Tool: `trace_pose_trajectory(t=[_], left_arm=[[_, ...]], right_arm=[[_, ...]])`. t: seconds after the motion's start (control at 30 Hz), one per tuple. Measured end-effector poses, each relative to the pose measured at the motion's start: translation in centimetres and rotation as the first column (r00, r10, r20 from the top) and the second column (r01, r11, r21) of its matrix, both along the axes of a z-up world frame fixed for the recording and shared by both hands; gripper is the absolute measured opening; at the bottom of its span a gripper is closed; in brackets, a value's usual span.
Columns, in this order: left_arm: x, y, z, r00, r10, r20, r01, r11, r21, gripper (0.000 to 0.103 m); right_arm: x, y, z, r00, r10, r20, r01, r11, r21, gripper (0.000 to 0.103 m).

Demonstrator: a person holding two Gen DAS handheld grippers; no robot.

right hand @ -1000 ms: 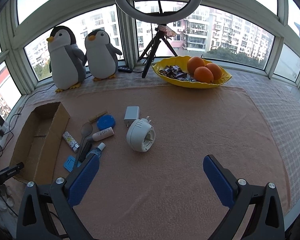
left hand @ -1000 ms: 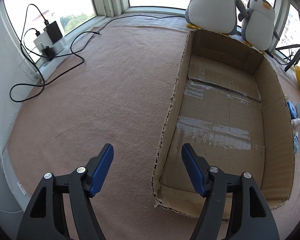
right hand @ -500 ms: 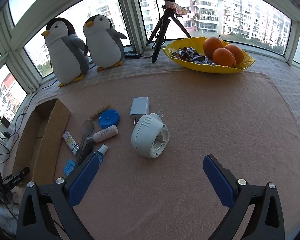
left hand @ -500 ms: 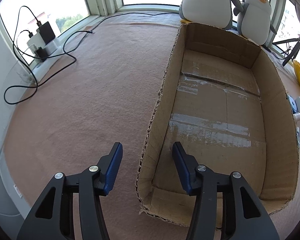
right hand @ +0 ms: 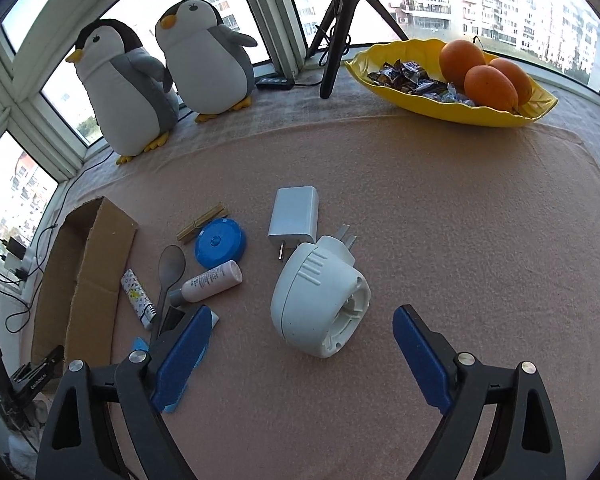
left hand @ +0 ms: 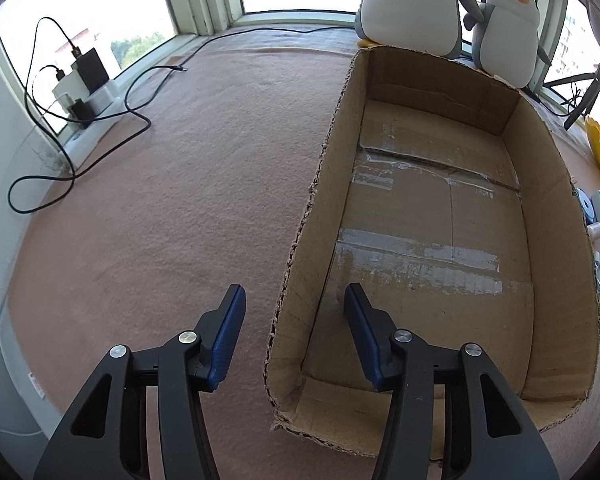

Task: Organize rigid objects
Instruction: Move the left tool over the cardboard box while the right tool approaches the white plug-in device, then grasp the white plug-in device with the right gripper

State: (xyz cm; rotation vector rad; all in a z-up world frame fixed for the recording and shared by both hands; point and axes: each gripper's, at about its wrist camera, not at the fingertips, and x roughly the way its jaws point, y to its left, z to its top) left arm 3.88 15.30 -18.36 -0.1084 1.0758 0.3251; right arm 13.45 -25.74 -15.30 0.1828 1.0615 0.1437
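Right, over to the left gripper: its fingers are drawn in but apart, straddling the near left wall of the cardboard box, one finger outside on the pink surface, one inside. Neither pad visibly presses the cardboard. The box interior shows only taped flaps.

Across to the right gripper, angled down at the clutter. Its fingers are wide and closing, with the round white plug-in device lying on its side just ahead, between them but untouched.

Touching that device's far end is a white charger block. To its left sit a blue round lid, a small wooden clip, a little white bottle, a grey spoon and a patterned tube, all beside the box's outer wall. At the back, two plush penguins and a yellow dish with oranges.
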Motion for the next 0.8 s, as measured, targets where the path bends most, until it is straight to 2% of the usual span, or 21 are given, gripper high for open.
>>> trace_pose_trajectory(t=[0.27,0.43,0.6,0.67,0.8], left_arm=[[0.0,-0.1,0.0,1.0,-0.001,0.006,0.001,1.0,0.008,0.051],[0.1,-0.2,0.0,1.0,-0.004,0.007,0.003,1.0,0.011,0.051],[0.1,-0.3,0.1,1.0,-0.003,0.007,0.003,1.0,0.014,0.051],[0.2,-0.3,0.1,1.0,-0.004,0.007,0.004,1.0,0.013,0.051],[0.2,-0.3,0.1,1.0,-0.005,0.008,0.005,1.0,0.015,0.051]], right_arm=[[1.9,-0.4,-1.0,0.998,-0.004,-0.056,0.003,1.0,-0.008,0.082],[2.8,-0.4,-1.8,0.996,-0.003,-0.093,0.003,1.0,-0.006,0.064],[3.0,-0.5,-2.4,0.994,-0.008,-0.106,0.006,1.0,-0.012,0.054],[3.0,-0.7,-2.5,0.994,-0.008,-0.106,0.007,1.0,-0.008,0.046],[2.9,-0.8,-2.5,0.995,-0.008,-0.102,0.008,1.0,-0.003,0.046]])
